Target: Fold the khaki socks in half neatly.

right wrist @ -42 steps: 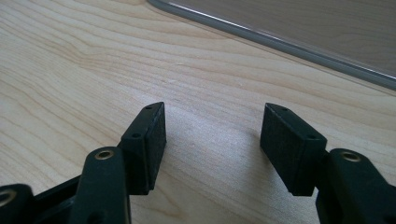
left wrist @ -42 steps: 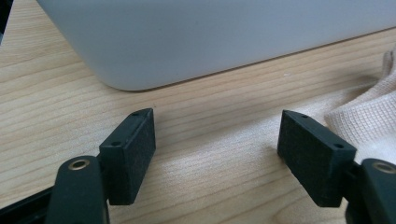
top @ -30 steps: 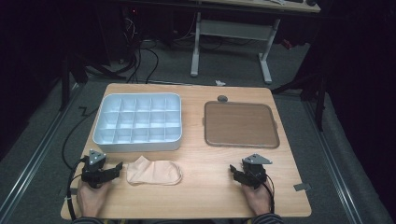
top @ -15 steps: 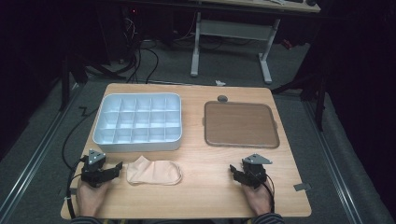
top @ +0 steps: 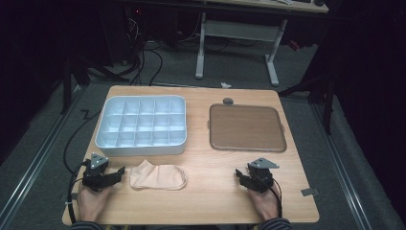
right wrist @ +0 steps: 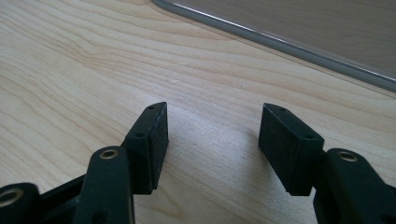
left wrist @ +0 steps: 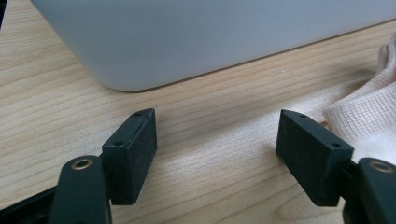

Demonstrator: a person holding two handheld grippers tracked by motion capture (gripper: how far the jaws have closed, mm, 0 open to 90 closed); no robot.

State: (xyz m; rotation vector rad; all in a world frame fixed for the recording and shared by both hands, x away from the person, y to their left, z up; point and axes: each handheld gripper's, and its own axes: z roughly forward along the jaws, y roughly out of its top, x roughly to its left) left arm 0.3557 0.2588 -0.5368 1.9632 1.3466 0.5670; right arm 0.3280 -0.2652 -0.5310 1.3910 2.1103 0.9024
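A beige knitted sock point(top: 158, 176) lies flat near the table's front edge, left of centre. My left gripper point(top: 122, 172) rests on the table just left of the sock, open, with bare wood between its jaws; the sock's edge point(left wrist: 364, 107) lies beside its right-hand jaw. In the left gripper view the gripper point(left wrist: 217, 140) faces the white tray's wall point(left wrist: 210, 37). My right gripper point(top: 238, 174) rests at the front right, open and empty. In the right gripper view it point(right wrist: 212, 135) points toward the brown tray's rim point(right wrist: 280, 39).
A white divided tray point(top: 141, 125) with several empty compartments stands at the back left. A flat brown tray point(top: 246, 127) lies at the back right. A small grey round piece point(top: 228, 101) sits on the wood behind the brown tray. A desk frame stands beyond the table.
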